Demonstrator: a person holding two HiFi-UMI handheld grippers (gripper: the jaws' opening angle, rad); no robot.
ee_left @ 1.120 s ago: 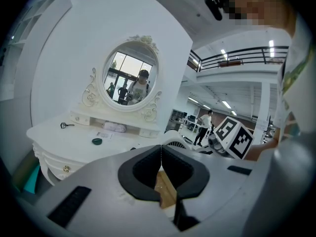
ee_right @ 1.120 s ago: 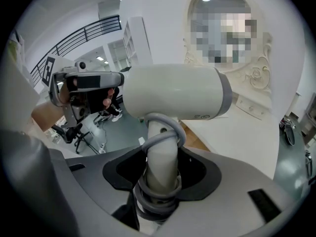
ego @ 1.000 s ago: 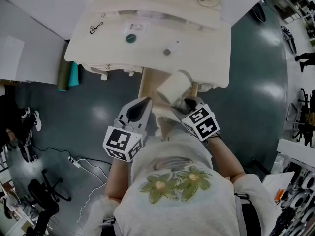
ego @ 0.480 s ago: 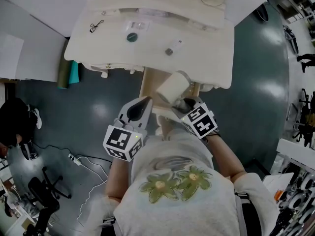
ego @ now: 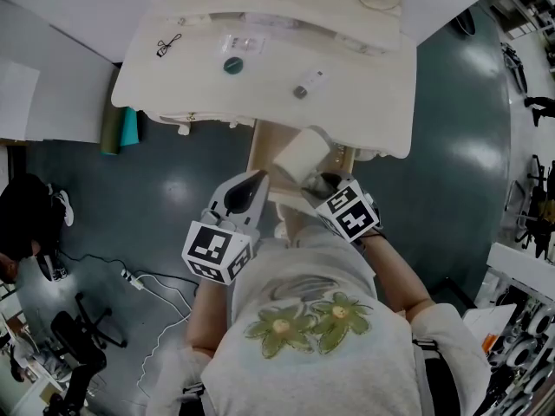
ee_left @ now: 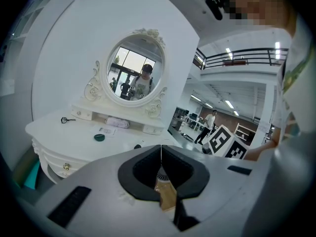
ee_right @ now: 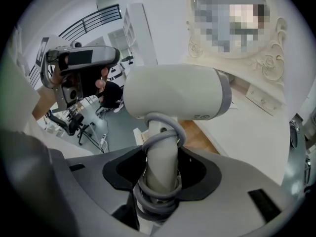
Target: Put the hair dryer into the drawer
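The white hair dryer (ego: 301,156) hangs over the open wooden drawer (ego: 260,150) pulled out from the dressing table. My right gripper (ego: 319,183) is shut on its handle, which has the grey cord wound round it; in the right gripper view the dryer body (ee_right: 173,90) lies crosswise above the gripper (ee_right: 160,177). My left gripper (ego: 257,180) sits at the drawer's left front, shut with nothing held. In the left gripper view that gripper (ee_left: 160,154) shows its jaws meeting in a thin line, with a strip of the drawer's wood (ee_left: 165,194) below.
The cream dressing table top (ego: 364,102) carries a black hair clip (ego: 169,48), a green round lid (ego: 231,65), a small bottle (ego: 305,84) and a clear packet (ego: 241,46). An oval mirror (ee_left: 136,65) stands behind. Teal and olive rolls (ego: 121,128) lean at the table's left; cables (ego: 139,284) lie on the floor.
My right gripper with the hair dryer has shifted slightly to the left over the drawer. The left gripper has stayed where it was.
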